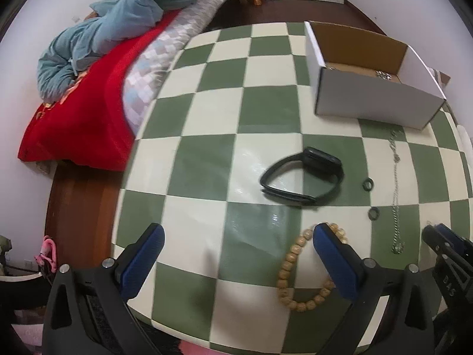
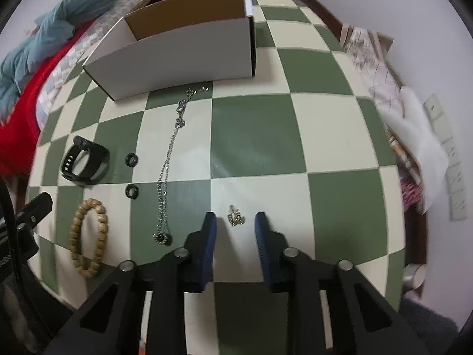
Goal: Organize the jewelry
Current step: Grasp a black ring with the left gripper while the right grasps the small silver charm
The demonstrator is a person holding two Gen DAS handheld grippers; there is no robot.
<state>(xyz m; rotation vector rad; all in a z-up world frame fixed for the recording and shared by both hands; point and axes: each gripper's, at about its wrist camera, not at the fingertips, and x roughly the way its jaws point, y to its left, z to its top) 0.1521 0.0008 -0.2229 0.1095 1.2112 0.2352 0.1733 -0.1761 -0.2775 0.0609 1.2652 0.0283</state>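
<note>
Jewelry: small charm (image 2: 235,218) lies between the parted right gripper (image 2: 235,226) tips, untouched.
Bracelet (image 1: 307,269): partly hidden behind the wide-open left gripper (image 1: 238,241).
Box (image 1: 381,100): contents barely visible.

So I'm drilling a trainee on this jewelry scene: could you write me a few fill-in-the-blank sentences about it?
1. The small earring lies between the fingers of the ____ gripper.
2. The box is white outside and ____ inside.
3. Two black rings lie between the necklace and the ____.
4. The bead bracelet lies ____ the box.

Missing: right; brown; watch; outside
</note>
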